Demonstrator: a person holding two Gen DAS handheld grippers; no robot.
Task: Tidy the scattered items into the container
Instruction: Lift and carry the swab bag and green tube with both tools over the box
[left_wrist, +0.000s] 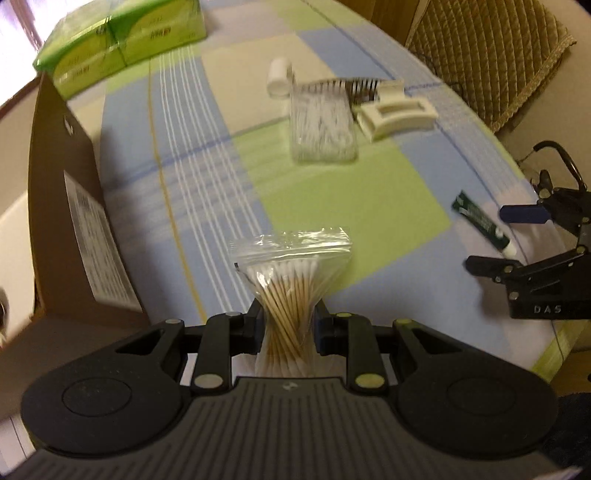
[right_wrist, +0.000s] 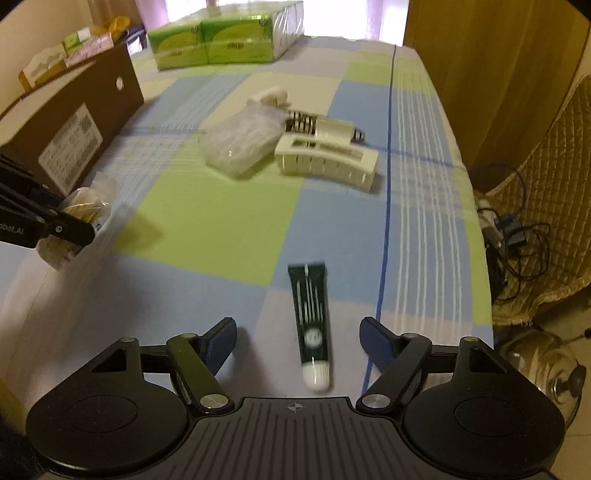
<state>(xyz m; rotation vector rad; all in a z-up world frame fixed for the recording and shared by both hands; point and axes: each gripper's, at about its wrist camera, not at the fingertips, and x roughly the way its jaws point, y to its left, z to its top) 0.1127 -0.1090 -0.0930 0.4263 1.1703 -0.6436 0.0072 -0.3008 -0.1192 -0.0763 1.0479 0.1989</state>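
Observation:
My left gripper (left_wrist: 289, 325) is shut on a clear bag of cotton swabs (left_wrist: 291, 273), held above the checked tablecloth; the same bag of swabs (right_wrist: 79, 214) shows at the left of the right wrist view. A brown cardboard box (left_wrist: 74, 206) stands to its left. My right gripper (right_wrist: 297, 341) is open, its fingers on either side of a dark green tube (right_wrist: 310, 325) with a white cap that lies on the cloth. The tube (left_wrist: 484, 227) and right gripper (left_wrist: 517, 240) also appear at the right of the left wrist view.
Farther along the table lie a clear packet of white swabs (right_wrist: 240, 144), a white hair clip (right_wrist: 328, 162), a comb-like item (right_wrist: 317, 123) and a white roll (right_wrist: 273, 96). Green tissue packs (right_wrist: 225, 37) sit at the far end. A quilted chair (left_wrist: 487, 55) and cables (right_wrist: 517, 236) stand beyond the right edge.

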